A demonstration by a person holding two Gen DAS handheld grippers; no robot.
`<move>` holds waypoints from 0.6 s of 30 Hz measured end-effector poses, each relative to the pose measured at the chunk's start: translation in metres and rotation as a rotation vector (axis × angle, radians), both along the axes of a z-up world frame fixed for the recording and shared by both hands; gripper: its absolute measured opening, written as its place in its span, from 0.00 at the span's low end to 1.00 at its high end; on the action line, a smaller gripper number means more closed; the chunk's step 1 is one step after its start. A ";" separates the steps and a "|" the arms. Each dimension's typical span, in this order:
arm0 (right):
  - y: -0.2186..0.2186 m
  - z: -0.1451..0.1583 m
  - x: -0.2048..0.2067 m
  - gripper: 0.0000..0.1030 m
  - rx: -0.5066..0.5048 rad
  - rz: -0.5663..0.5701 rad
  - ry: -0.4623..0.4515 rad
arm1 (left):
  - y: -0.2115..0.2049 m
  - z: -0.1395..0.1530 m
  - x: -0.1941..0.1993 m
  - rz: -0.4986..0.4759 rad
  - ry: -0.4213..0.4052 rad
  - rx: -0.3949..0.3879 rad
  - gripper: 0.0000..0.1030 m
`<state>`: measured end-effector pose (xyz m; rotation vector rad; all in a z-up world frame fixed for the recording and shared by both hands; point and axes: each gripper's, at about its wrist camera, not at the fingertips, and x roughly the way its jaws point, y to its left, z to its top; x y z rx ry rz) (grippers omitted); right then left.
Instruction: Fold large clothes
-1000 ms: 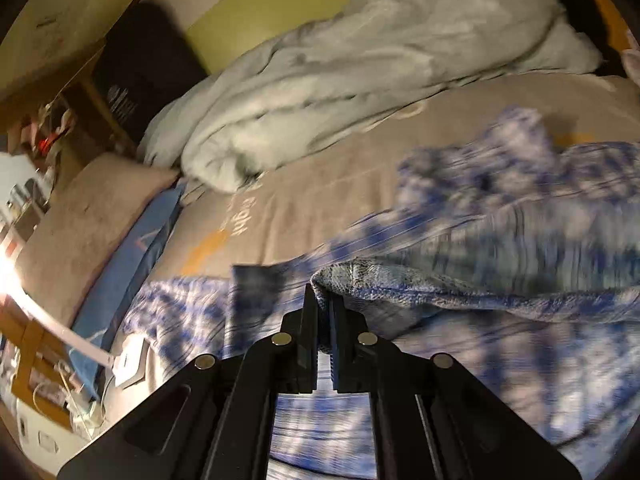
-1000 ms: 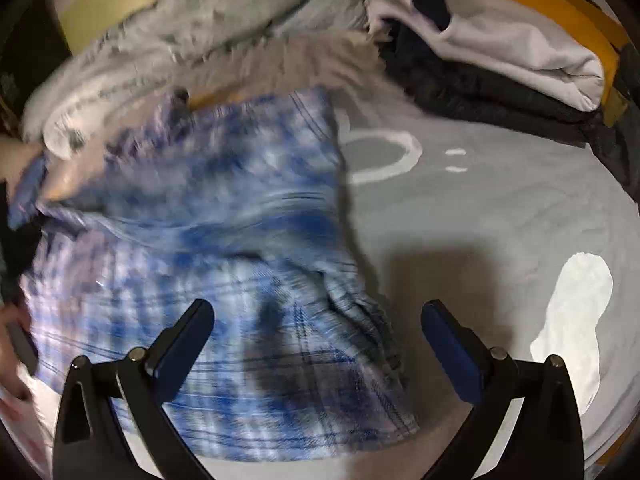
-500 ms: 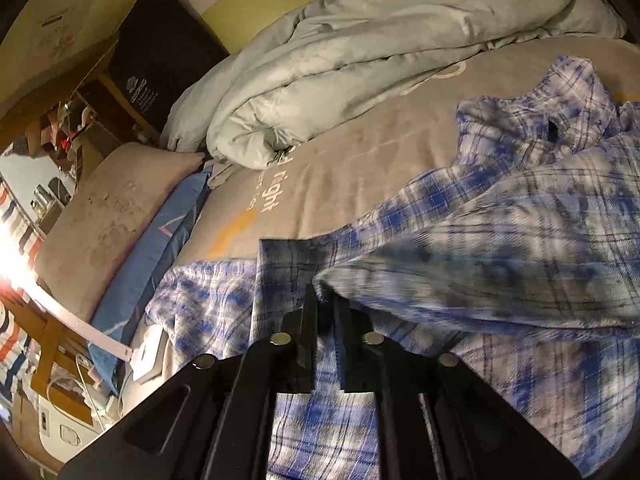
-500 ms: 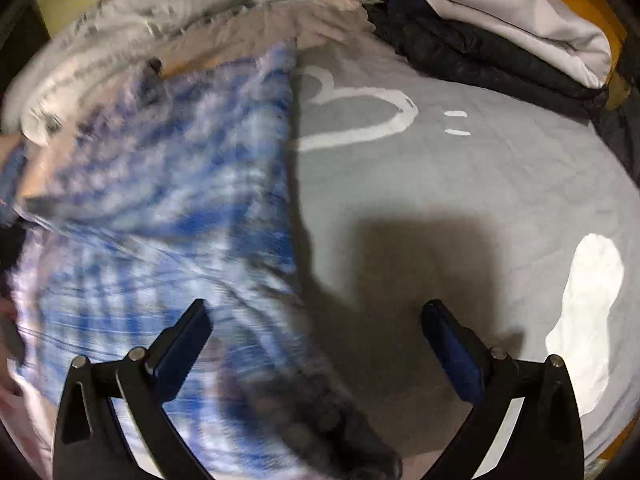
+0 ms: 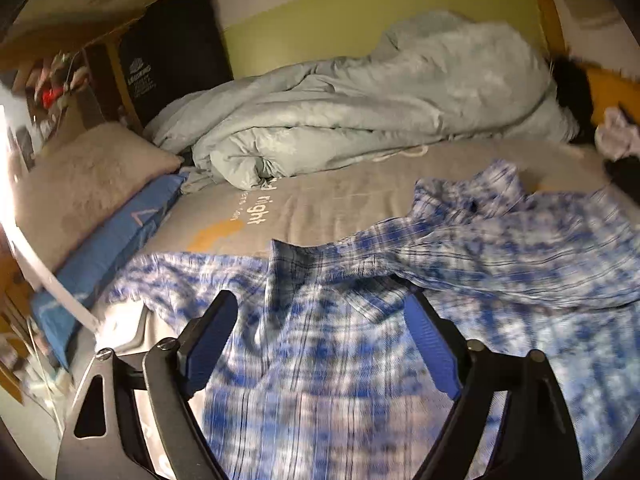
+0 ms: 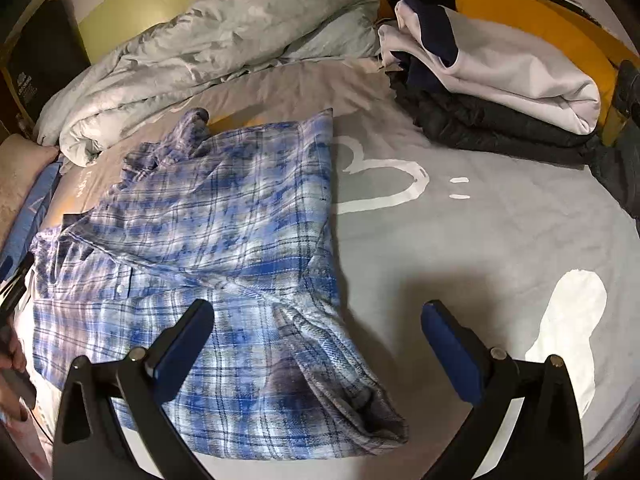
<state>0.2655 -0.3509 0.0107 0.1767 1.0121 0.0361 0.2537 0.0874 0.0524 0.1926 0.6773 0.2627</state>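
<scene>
We see one blue plaid shirt [image 6: 208, 240] lying partly folded on the grey bed sheet [image 6: 460, 240], one side laid over its middle; its near hem is blurred in the left wrist view [image 5: 340, 360]. We hold two claws above it: the left claw [image 5: 320, 332] has its fingers spread and empty over the cloth, and the right claw [image 6: 316, 332] is likewise spread, holding nothing. Beyond lie one crumpled pale duvet [image 6: 208, 40] and one stack of folded clothes [image 6: 492, 92], cut off at the right edge.
</scene>
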 end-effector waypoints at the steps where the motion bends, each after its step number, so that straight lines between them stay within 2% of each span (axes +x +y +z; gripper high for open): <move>1: -0.001 0.001 -0.002 1.00 0.004 -0.001 -0.001 | 0.003 0.002 -0.006 -0.003 -0.004 -0.021 0.84; 5: 0.001 0.002 -0.003 1.00 -0.004 -0.006 -0.011 | 0.018 0.001 -0.014 -0.001 0.004 -0.101 0.88; 8: 0.005 0.001 -0.003 1.00 -0.017 -0.001 -0.009 | 0.037 -0.002 0.002 0.033 0.032 -0.223 0.88; 11: 0.009 -0.002 -0.003 1.00 -0.028 0.016 -0.008 | 0.062 -0.008 0.029 0.083 0.053 -0.391 0.88; 15: 0.013 -0.008 0.001 1.00 -0.044 0.036 0.010 | 0.068 -0.024 0.074 0.120 0.146 -0.442 0.88; 18: 0.012 -0.011 0.006 1.00 -0.037 0.040 0.024 | 0.078 -0.043 0.100 0.143 0.218 -0.544 0.87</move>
